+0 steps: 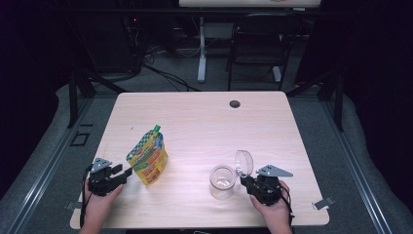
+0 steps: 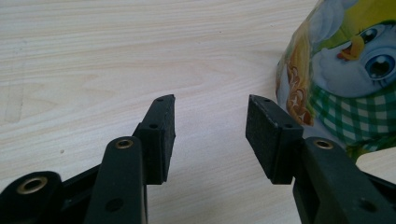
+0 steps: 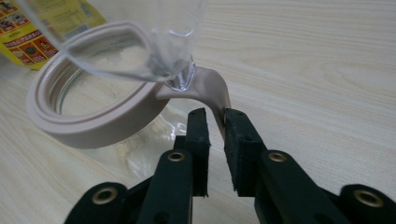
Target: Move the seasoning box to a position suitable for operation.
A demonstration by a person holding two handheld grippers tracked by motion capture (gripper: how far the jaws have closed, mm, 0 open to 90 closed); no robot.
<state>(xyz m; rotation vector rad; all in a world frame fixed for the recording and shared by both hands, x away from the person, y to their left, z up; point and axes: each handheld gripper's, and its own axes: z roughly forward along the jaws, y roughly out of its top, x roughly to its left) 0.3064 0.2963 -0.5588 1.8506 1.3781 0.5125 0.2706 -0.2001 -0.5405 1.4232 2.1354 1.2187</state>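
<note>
Your right gripper pinches the tan hinge tab of the jar, whose clear lid already stands flipped open. The jar sits near the table's front edge, empty as far as you can tell. Your left gripper rests spread, holding nothing, just beside the upright pouch, capped and ungrasped. Any filling seems left to do.

A dark chair and a white table leg stand beyond the wooden table.
</note>
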